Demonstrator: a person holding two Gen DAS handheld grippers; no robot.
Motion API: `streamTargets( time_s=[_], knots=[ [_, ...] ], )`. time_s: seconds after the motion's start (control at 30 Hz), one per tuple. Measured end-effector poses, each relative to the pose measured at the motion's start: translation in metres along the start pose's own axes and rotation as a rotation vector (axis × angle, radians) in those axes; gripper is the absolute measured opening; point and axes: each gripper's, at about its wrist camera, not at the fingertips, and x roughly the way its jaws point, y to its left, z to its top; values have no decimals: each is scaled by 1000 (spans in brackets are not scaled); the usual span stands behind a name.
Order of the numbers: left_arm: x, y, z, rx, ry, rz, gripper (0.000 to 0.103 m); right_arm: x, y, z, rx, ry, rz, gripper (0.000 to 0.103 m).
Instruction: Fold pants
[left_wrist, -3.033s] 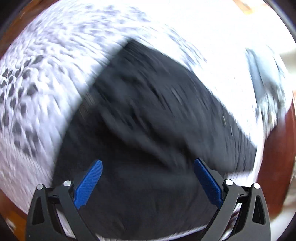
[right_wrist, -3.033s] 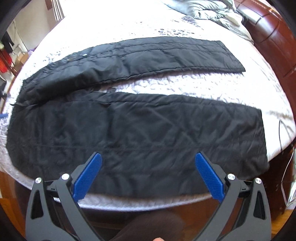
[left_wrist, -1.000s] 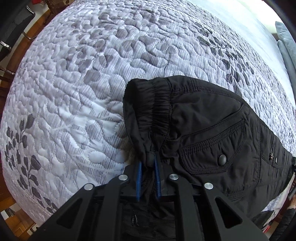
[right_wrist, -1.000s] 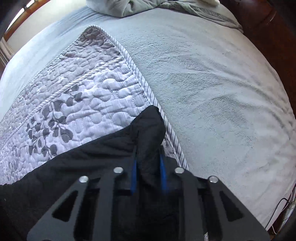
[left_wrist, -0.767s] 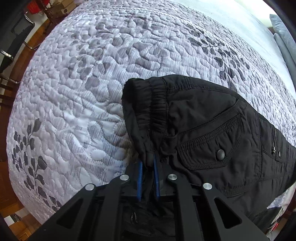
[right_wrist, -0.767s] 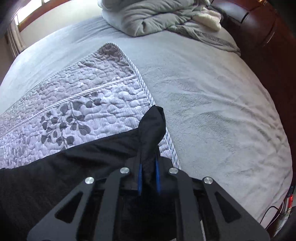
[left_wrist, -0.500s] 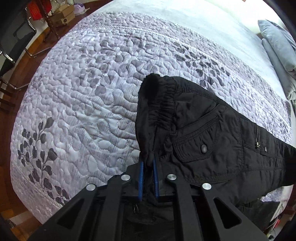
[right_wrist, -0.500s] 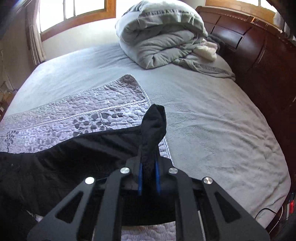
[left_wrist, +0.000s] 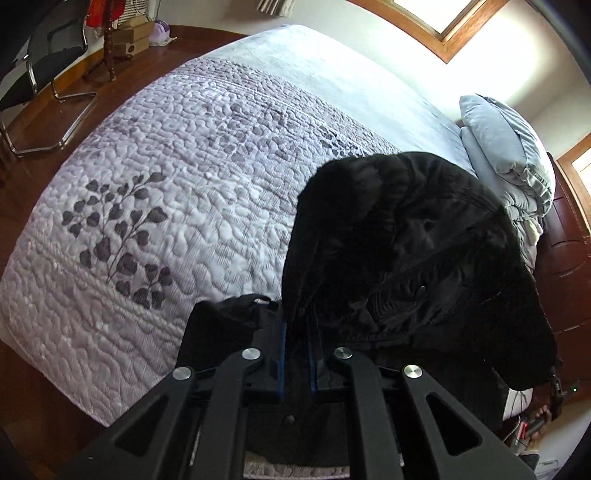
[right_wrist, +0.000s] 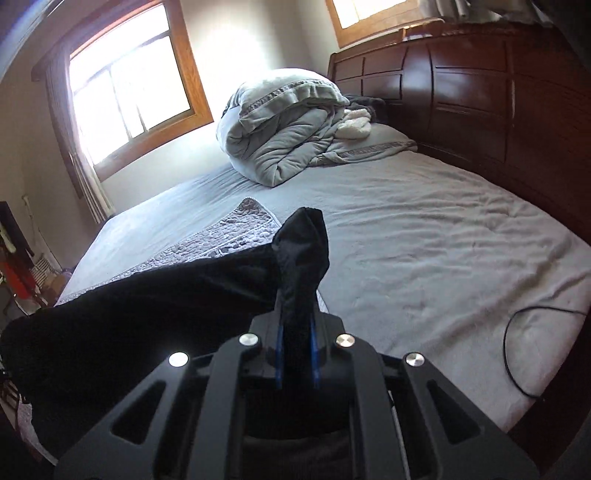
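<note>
Both grippers have risen since a second ago, and the black pants (left_wrist: 413, 258) now hang off the quilt (left_wrist: 166, 206) instead of lying flat on it. At bottom centre of the left wrist view, the left gripper (left_wrist: 295, 354) is clamped narrow on bunched fabric — the cloth billows to the right of frame. The right gripper (right_wrist: 295, 354) pinches a tuft of a leg end in the frame's middle — the pants trail to the lower left, with the folded duvet (right_wrist: 284, 133) at upper centre.
</note>
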Motion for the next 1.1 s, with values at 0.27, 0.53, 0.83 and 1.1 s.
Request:
streamTargets(
  time_s=[0.27, 0.53, 0.83, 1.1],
  knots=[
    [-2, 50, -76, 3, 49, 154, 0, -24, -67, -102, 168, 88, -55, 10],
    [-9, 77, -117, -49, 70, 190, 21, -20, -58, -160, 137, 179, -151, 17],
    [-34, 61, -162, -87, 61, 3, 65, -29, -48, -157, 100, 191, -203, 27],
    [35, 72, -157, -241, 176, -96, 9, -33, -51, -159, 106, 207, -220, 32]
  ],
)
